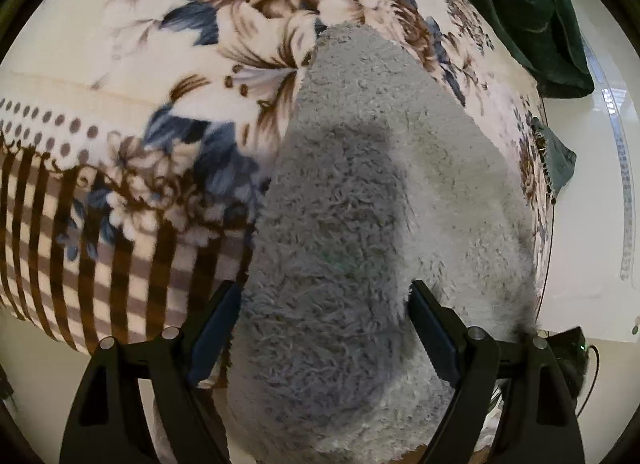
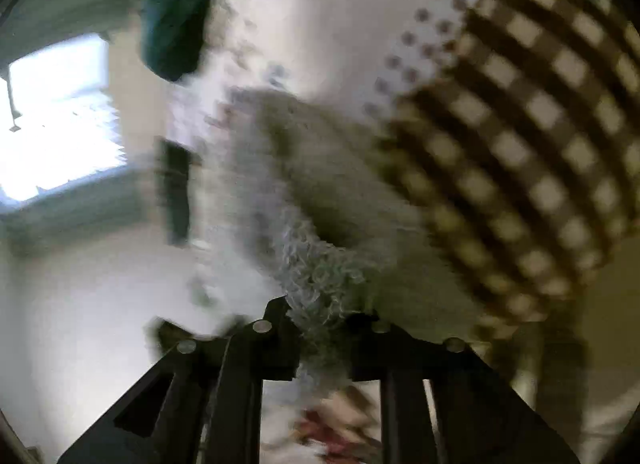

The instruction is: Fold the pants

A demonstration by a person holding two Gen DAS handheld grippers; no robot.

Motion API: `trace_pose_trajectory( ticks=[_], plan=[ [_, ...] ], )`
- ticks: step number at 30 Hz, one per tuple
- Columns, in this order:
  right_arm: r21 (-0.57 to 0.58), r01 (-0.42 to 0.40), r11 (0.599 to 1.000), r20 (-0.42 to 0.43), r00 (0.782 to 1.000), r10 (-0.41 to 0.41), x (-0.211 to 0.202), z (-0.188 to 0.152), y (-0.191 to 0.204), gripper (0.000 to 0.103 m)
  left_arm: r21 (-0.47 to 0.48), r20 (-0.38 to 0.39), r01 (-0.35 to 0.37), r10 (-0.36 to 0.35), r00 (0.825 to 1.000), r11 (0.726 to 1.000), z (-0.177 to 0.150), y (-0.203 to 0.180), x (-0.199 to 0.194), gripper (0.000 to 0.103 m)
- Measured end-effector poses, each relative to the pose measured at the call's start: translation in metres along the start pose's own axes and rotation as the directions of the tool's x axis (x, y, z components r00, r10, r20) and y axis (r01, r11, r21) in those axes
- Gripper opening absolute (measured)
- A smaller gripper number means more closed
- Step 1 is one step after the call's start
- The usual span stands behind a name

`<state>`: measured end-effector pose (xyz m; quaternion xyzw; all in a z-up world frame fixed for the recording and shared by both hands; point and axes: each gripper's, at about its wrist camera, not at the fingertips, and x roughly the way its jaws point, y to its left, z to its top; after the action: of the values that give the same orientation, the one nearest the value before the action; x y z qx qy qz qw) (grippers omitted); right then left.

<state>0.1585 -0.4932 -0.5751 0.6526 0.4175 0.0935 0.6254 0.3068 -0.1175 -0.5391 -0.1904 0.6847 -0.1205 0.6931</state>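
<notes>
Fuzzy grey pants (image 1: 360, 183) lie in a long strip on a floral blanket (image 1: 180, 63) in the left wrist view. My left gripper (image 1: 325, 306) hovers just above the near part of the pants, open wide, with one finger on each side of the fleece and neither pad pressing it. In the blurred right wrist view, my right gripper (image 2: 323, 314) is shut on an edge of the grey pants (image 2: 320, 223), and a tuft of curly fleece stands up between its close-set fingers. The pants trail away from it over the blanket.
The blanket has a brown checked border (image 1: 100, 232) (image 2: 520, 143) that hangs over the edge. A dark green garment (image 1: 520, 3) (image 2: 172, 3) lies at the far corner. Pale glossy floor (image 1: 588, 223) shows beyond the edge, and a bright window (image 2: 60, 115) sits at the left.
</notes>
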Motion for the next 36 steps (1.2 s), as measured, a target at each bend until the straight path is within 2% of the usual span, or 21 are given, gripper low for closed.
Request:
trace_pose_trajectory(
  ticks=[2,3,5,8,9,10,11,12,13,14,16,19,21,22,23,25,30,33,36],
  plan=[
    [0.018,-0.145,0.989,-0.011,0.989,0.145,-0.003,-0.007,0.001,0.012,-0.008,-0.003,0.016,-0.016,1.0,1.0,0.002,0.002,0.001,0.084],
    [0.044,-0.215,0.976,-0.023,0.976,0.216,-0.003,-0.011,-0.002,0.012,-0.007,-0.005,0.019,-0.019,1.0,1.0,0.002,0.004,0.002,0.084],
    [0.111,-0.262,0.959,-0.037,0.963,0.267,-0.001,-0.017,-0.018,0.012,-0.014,-0.009,0.022,-0.022,1.0,1.0,0.002,0.008,0.003,0.084],
    [0.197,-0.169,0.966,-0.009,0.985,0.174,-0.003,-0.019,-0.056,0.012,-0.026,-0.02,0.03,-0.031,0.999,0.999,0.003,0.013,0.008,0.084],
    [0.207,-0.101,0.973,-0.014,0.994,0.106,-0.004,-0.019,-0.066,0.012,-0.027,-0.022,0.033,-0.034,0.999,0.999,0.002,0.014,0.008,0.084],
    [0.187,0.009,0.982,-0.028,1.0,-0.004,-0.007,-0.016,-0.069,0.018,-0.026,-0.024,0.033,-0.033,0.999,0.999,0.002,0.014,0.008,0.084],
    [0.144,0.11,0.983,-0.043,0.994,-0.105,-0.01,-0.016,-0.067,0.039,-0.022,-0.026,0.034,-0.034,0.999,0.999,0.001,0.014,0.008,0.084],
    [0.106,0.179,0.978,-0.053,0.983,-0.174,-0.011,-0.017,-0.063,0.055,-0.014,-0.026,0.032,-0.032,0.999,0.999,-0.001,0.012,0.007,0.084],
    [0.05,0.26,0.964,-0.06,0.964,-0.257,-0.011,-0.017,-0.054,0.082,-0.005,-0.022,0.027,-0.027,0.999,1.0,-0.001,0.011,0.005,0.084],
    [-0.005,0.316,0.949,-0.054,0.947,-0.316,-0.013,-0.018,-0.045,0.089,0.009,-0.016,0.02,-0.019,1.0,1.0,-0.001,0.008,0.003,0.084],
    [-0.114,0.363,0.925,-0.034,0.929,-0.369,-0.015,-0.018,-0.021,0.089,0.045,0.013,0.015,-0.016,1.0,0.999,-0.002,0.002,-0.004,0.084],
    [-0.245,0.415,0.876,-0.001,0.904,-0.428,-0.011,-0.008,0.013,0.101,0.124,0.108,-0.011,-0.003,0.994,0.992,0.0,-0.006,-0.019,0.084],
    [-0.325,0.421,0.847,0.003,0.896,-0.445,0.001,0.005,0.031,0.103,0.156,0.142,-0.01,-0.012,0.99,0.988,0.005,-0.009,-0.019,0.086],
    [-0.357,0.412,0.838,-0.009,0.896,-0.444,0.009,0.014,0.037,0.103,0.157,0.142,0.003,-0.025,0.99,0.988,0.008,-0.008,-0.016,0.096],
    [-0.381,0.401,0.833,-0.026,0.896,-0.443,0.017,0.023,0.041,0.103,0.149,0.119,0.058,-0.076,0.99,0.987,0.013,-0.006,-0.01,0.101],
    [-0.413,0.395,0.82,-0.062,0.887,-0.458,0.037,0.044,0.04,0.103,0.117,0.067,0.123,-0.132,0.989,0.985,0.022,0.0,0.005,0.101],
    [-0.411,0.3,0.861,-0.247,0.872,-0.422,0.092,0.084,0.023,0.103,0.051,-0.009,0.178,-0.178,0.984,0.983,0.036,0.014,0.036,0.101],
    [-0.392,0.29,0.873,-0.304,0.855,-0.42,0.113,0.094,0.006,0.103,0.006,-0.032,0.226,-0.225,0.974,0.974,0.039,0.024,0.05,0.101],
    [-0.372,0.282,0.884,-0.337,0.847,-0.412,0.126,0.096,-0.003,0.103,-0.036,-0.044,0.282,-0.283,0.958,0.959,0.04,0.033,0.057,0.101]
  ],
)
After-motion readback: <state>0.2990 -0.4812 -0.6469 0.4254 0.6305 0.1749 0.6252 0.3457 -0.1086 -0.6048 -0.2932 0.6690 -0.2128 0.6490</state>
